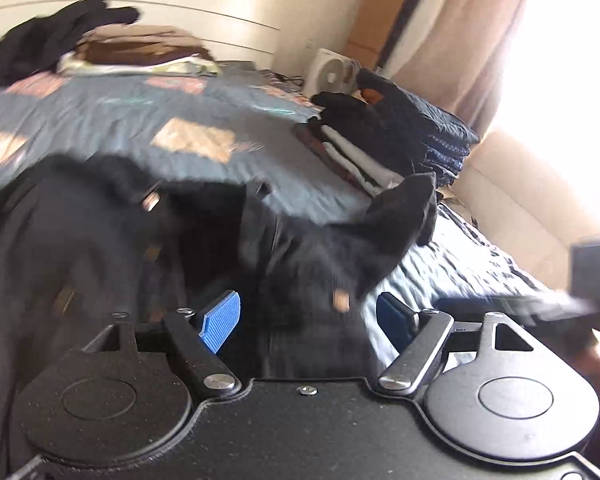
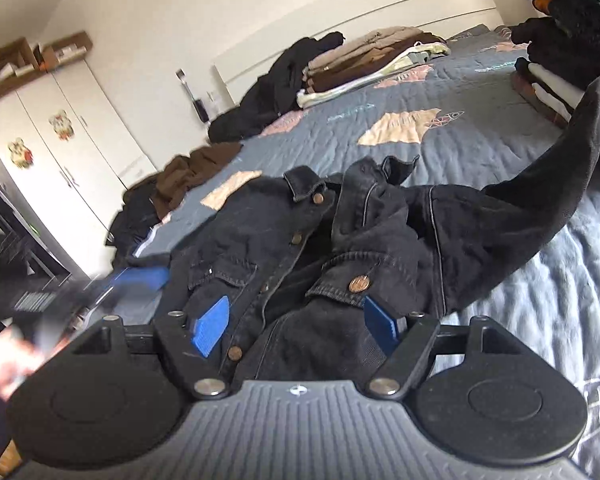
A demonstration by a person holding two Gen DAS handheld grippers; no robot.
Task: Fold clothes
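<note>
While the black denim jacket with copper buttons (image 2: 300,240) lies crumpled on the grey quilted bed (image 2: 480,148), both the left hand-held gripper (image 1: 306,320) and right hand-held gripper (image 2: 296,324) gape empty; heavy, stiffish cloth, probably best pinched at shoulder seams.

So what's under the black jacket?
The black jacket lies crumpled on a grey patchwork quilt, which shows all around it. Whatever sits right beneath the jacket is covered, so nothing else can be seen there.

Left-view jacket (image 1: 100,240) motion-blurred; left gripper (image 2: 112,284) smeared in right view
</note>
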